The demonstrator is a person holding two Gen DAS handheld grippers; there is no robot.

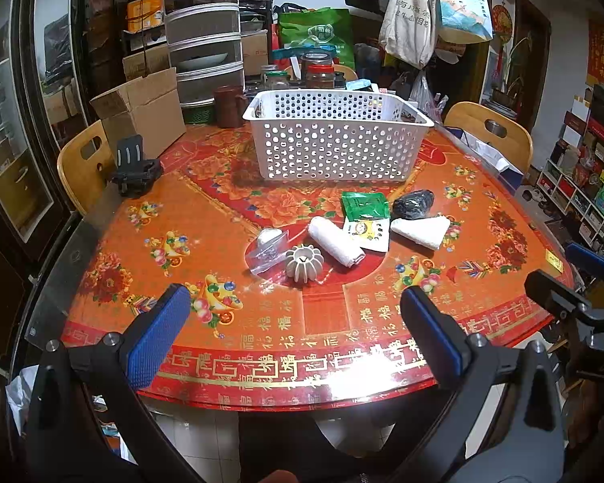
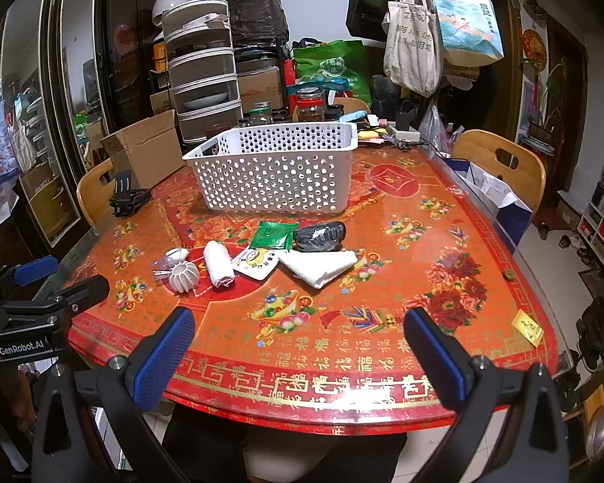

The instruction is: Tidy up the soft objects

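A white perforated basket stands at the back of the red table. In front of it lie a rolled white towel, a folded white cloth, a dark bundle, a green packet, a white printed packet, a ribbed white ball and a clear plastic bag. My left gripper and right gripper are open and empty above the near table edge.
A cardboard box and a black clip stand sit at the back left. Jars, stacked containers and bags crowd behind the basket. Wooden chairs stand at both sides. A yellow card lies near the right edge.
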